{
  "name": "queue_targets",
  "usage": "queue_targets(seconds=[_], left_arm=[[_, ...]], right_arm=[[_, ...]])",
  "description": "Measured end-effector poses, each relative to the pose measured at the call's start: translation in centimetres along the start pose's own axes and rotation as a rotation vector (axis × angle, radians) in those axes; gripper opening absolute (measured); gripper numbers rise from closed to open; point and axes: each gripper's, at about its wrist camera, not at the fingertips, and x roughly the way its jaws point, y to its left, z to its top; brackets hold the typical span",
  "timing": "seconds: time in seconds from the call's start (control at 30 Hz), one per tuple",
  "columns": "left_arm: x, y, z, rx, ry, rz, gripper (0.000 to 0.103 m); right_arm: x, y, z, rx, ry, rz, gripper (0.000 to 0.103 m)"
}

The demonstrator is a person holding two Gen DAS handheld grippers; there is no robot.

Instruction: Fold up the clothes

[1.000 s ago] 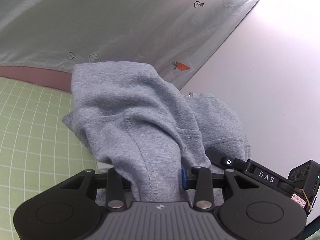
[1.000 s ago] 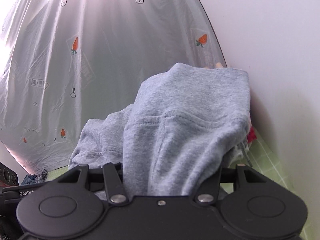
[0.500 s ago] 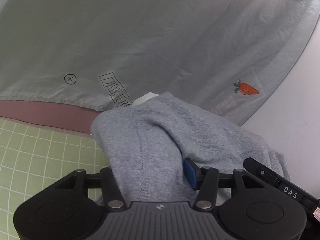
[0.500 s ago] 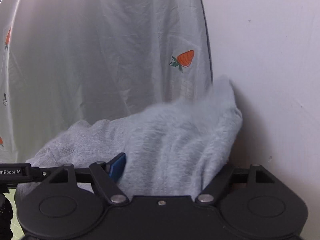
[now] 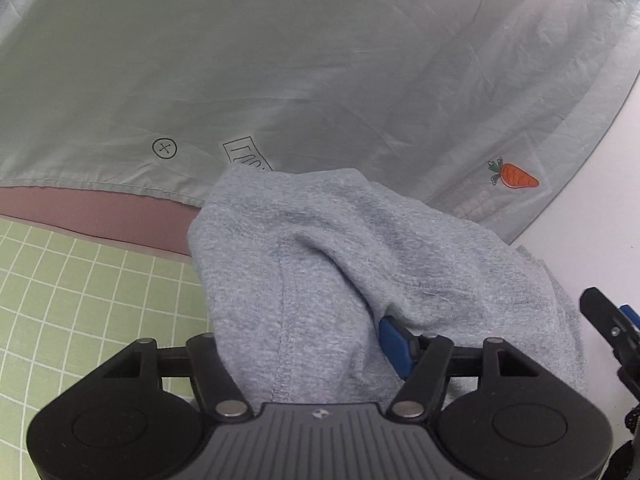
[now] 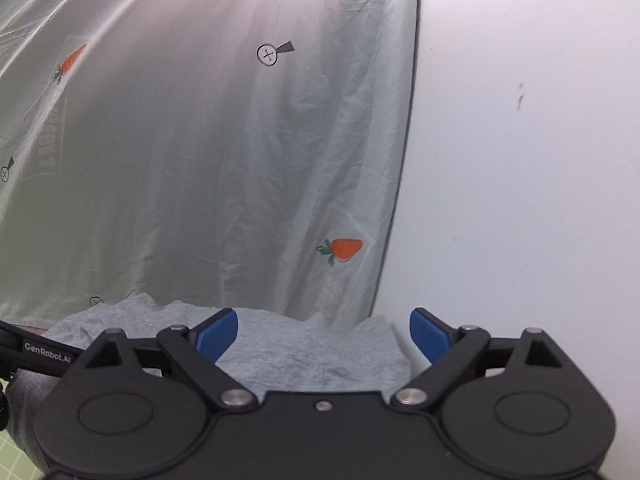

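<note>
A grey sweatshirt-knit garment (image 5: 320, 264) lies bunched on the green grid mat (image 5: 80, 300), against a hanging sheet. My left gripper (image 5: 308, 340) is under its near edge. The cloth drapes over the left finger and hides it, while the right blue pad (image 5: 394, 344) shows bare beside a fold. The left jaws are opening and do not pinch the cloth. My right gripper (image 6: 324, 332) is also opening, with both blue pads (image 6: 218, 332) bare. The garment (image 6: 304, 356) lies low between and beyond them, untouched. The right gripper's tip (image 5: 612, 332) shows at the left wrist view's right edge.
A pale green sheet (image 5: 320, 80) printed with carrots (image 6: 344, 249) hangs close behind the garment. A white wall (image 6: 520, 160) stands to its right. A pink strip (image 5: 100, 216) runs under the sheet's hem beside the mat.
Both grippers carried the garment toward the sheet and set it down. The right jaws spread wide and released it, then drew back. The left jaws widened, baring one blue pad.
</note>
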Motion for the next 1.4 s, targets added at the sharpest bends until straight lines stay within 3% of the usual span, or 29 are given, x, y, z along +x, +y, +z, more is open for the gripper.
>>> queue_targets(seconds=[0.1,0.17,0.27,0.37,0.5,0.57,0.67,0.77,0.97,1.1,1.4], left_arm=[[-0.1,1.0,0.1,-0.001,-0.013,0.042,0.084],[-0.2,1.9,0.1,0.008,-0.030,0.103,0.085],[0.2,3.9,-0.2,0.000,-0.031,0.204,0.085],[0.4,5.2,-0.5,-0.039,-0.012,0.161,0.085],[-0.7,4.2,-1.6,0.053,-0.042,0.201,0.085],[-2.1,3.9,-2.0,0.068,-0.059,0.168,0.093],[-4.4,3.5,-2.5,0.089,-0.086,0.117,0.102],[-7.3,2.5,-3.3,0.144,-0.121,0.119,0.103],[-14.4,0.5,-6.5,0.192,-0.181,0.102,0.103],[-18.0,-0.4,-10.0,0.236,-0.169,0.128,0.103],[-23.2,-1.3,-18.0,0.288,-0.142,0.114,0.103]], right_arm=[[3.1,1.0,-1.2,0.052,0.059,0.031,0.093],[6.2,1.7,-3.2,0.036,0.127,0.006,0.098],[7.9,2.5,-5.7,-0.031,0.128,-0.019,0.099],[8.3,2.0,-6.3,-0.012,0.144,0.000,0.102],[9.2,1.4,-6.1,0.006,0.177,0.019,0.103],[8.7,1.2,-5.8,0.012,0.184,0.028,0.103],[6.9,1.4,-4.6,-0.021,0.175,0.041,0.098],[3.3,1.9,-3.2,-0.064,0.126,0.021,0.096],[-6.2,0.8,-2.0,0.125,0.106,0.042,0.095],[-11.7,1.5,-2.4,0.170,0.139,0.041,0.095],[-20.3,3.4,-6.4,0.111,0.257,0.032,0.103]])
